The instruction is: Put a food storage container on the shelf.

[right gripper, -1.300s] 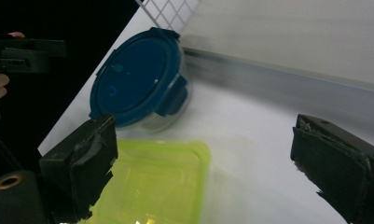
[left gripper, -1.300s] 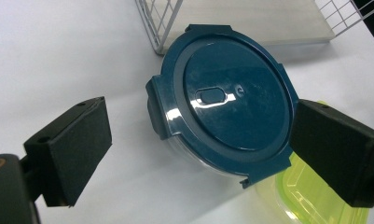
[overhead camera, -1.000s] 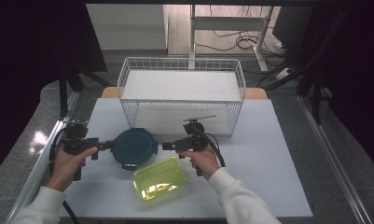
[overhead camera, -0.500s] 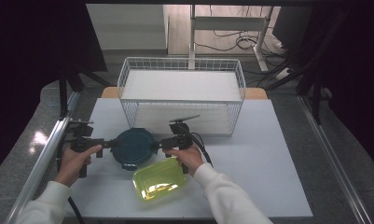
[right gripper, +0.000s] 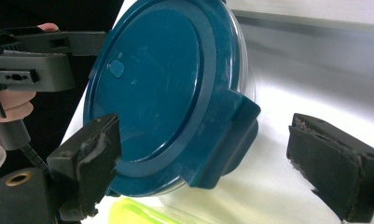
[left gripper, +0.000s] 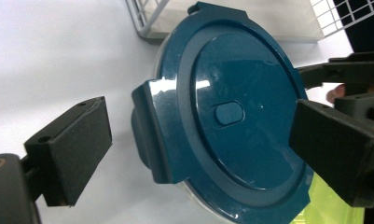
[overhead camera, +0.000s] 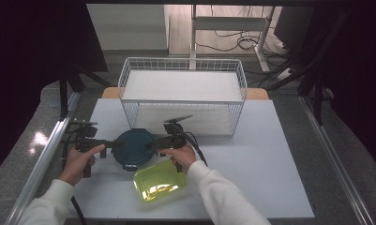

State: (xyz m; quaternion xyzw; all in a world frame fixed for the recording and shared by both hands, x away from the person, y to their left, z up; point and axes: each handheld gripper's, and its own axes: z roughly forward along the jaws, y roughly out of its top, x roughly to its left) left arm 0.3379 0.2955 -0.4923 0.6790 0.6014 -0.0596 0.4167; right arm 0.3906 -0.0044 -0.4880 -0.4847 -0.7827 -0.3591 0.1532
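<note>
From the high view I saw the round dark-teal plastic container with its clip-on lid (overhead camera: 133, 148) sitting left of centre on the white rectangular tabletop (overhead camera: 270, 159), just in front of the white wire basket (overhead camera: 183, 101) that took up the upper middle of the frame. A translucent yellow-green rectangular plastic lid (overhead camera: 160, 180) lay below it, its upper edge touching or just under the container's rim; I could not tell which. My left gripper (overhead camera: 111, 144) came in from the left side of the frame and my right gripper (overhead camera: 153, 143) from the right, each reaching the container's edge, with my left hand (overhead camera: 78, 159) and right hand (overhead camera: 181, 154) behind them. In the left gripper view the teal lid filled the centre and right, one of its side latch tabs pointing toward the camera between the two black jaws; the jaws stood wide apart, one at lower left clear of the container, the other at the right edge overlapping the lid's rim, and they gripped nothing. The yellow-green lid showed at lower right. In the right gripper view the container sat tilted across the upper centre, another latch tab facing the camera. These jaws were also spread wide: the left one lay against or just before the rim, the right one well clear over the white table, closed on nothing. The left gripper appeared at upper left.
</note>
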